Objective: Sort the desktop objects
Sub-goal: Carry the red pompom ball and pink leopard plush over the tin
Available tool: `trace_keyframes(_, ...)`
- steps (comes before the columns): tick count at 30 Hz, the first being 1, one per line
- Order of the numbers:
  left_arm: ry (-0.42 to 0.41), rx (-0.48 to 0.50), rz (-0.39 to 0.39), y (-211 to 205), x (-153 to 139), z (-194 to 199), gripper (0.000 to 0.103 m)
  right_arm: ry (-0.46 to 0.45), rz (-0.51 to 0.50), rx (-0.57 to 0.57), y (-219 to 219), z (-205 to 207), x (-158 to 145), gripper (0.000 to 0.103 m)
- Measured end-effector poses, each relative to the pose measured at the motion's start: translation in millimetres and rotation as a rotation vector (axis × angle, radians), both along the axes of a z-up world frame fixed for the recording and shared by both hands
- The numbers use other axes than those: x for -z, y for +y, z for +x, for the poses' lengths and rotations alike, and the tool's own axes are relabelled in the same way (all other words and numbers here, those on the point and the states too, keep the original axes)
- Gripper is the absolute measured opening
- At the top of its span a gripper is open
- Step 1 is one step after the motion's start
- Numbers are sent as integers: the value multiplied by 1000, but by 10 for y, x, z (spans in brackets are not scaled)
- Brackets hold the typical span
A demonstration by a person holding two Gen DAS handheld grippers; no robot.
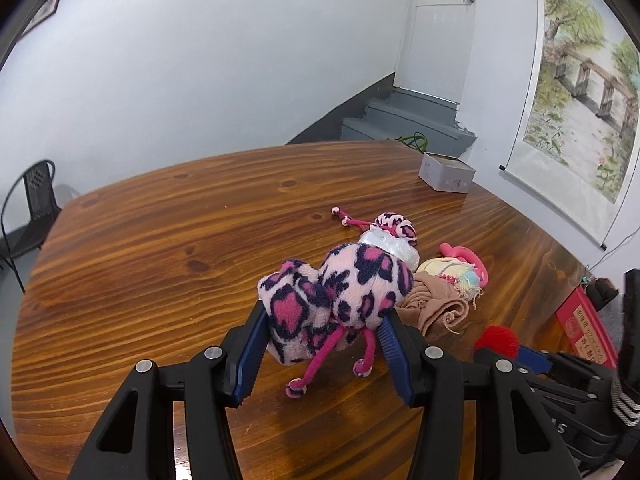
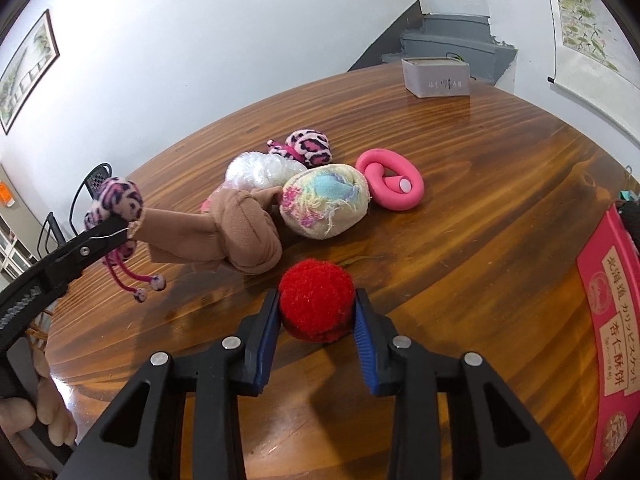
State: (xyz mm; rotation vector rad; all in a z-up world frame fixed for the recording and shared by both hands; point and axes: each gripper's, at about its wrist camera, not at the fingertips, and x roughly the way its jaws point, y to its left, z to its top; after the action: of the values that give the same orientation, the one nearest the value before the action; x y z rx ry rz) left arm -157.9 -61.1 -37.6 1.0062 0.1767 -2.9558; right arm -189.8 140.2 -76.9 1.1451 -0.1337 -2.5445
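Fuzzy red pompom point(image 2: 316, 305), leopard-print plush point(image 1: 336, 300), both gripped

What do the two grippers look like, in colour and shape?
The left gripper and the right gripper look alike: black plastic linkage arms with triangular cut-outs and round silver bolt heads, ending in blue ribbed finger pads. Pale raised lettering runs along the left gripper's body in the right wrist view; I cannot read it. No cables or sleeves show.

Wood table point(image 2: 480, 216): soft toys point(image 2: 324, 206), pink ring point(image 2: 390, 184), grey tin point(image 2: 436, 72).
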Motion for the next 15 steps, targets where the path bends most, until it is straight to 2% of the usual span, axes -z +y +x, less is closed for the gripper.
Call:
trace_keyframes(9,48,-25,-43,109,-105,165,55,107,41,20,47,240,-195,38)
trace_keyframes(15,57,-29,-41,164,-139,280,55,139,63,52,73,333,-217,38)
